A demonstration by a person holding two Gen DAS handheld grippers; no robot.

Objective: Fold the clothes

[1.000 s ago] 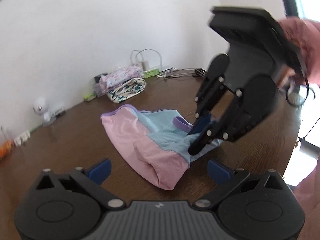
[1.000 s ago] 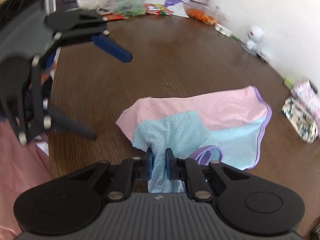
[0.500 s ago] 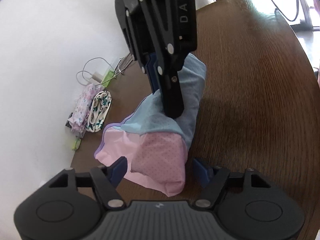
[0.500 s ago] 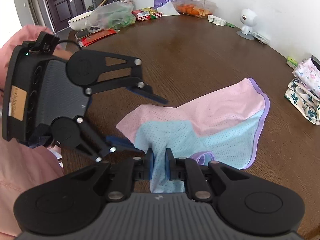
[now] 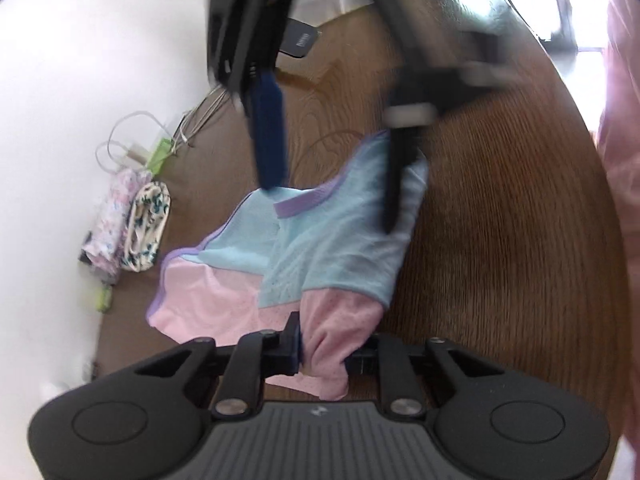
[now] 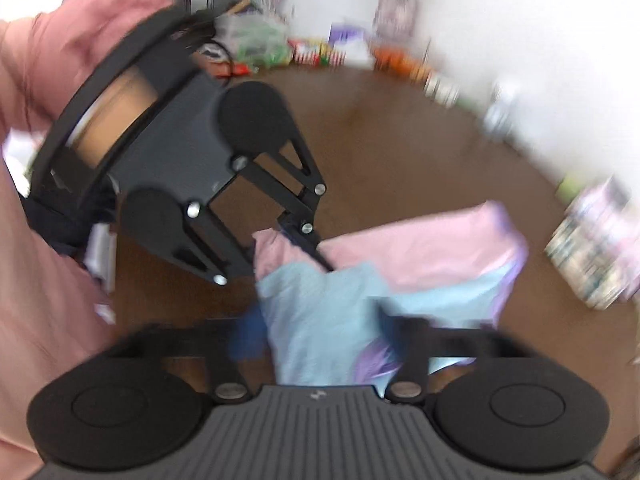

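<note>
Each camera sits just behind its own tool's fingers, angled steeply down and close above the brown table. The two views face one another. Both share the pink-and-blue garment, and each shows the opposite tool.

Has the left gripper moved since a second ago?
Yes. The left gripper came in onto the garment; its jaws are closing on the pink end, with the folded clothes staying by the wall.
</note>
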